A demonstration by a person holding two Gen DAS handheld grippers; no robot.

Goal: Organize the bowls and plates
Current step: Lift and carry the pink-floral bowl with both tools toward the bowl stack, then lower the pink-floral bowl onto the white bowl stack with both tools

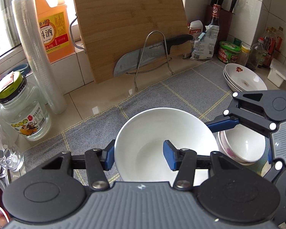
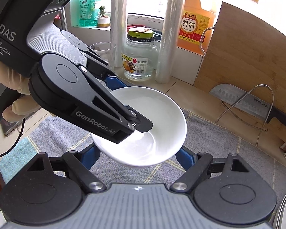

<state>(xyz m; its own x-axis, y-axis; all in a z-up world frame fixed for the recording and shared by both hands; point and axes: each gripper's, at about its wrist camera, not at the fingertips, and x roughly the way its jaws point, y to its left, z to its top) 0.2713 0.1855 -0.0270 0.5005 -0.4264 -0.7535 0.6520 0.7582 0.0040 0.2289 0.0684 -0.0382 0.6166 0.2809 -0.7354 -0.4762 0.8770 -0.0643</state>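
your left tool (image 1: 138,156) is clamped on the rim of the plain white bowl (image 1: 162,137), one blue pad outside the wall and the other inside, so the bowl hangs tilted above the grey checked cloth (image 1: 181,91) on the desk. your right tool (image 2: 137,156) reaches under that same bowl with its blue pads spread to either side of it; from these views you cannot tell whether they press on it. just to the right of the held bowl, the flowered bowl (image 1: 242,145) sits on the cloth between the right tool's fingers. farther back on the right, the stacked plates (image 1: 244,78) rest on the desk. the cutting board (image 1: 129,28) leans at the back, a cleaver (image 1: 143,57) in the wire rack before it.
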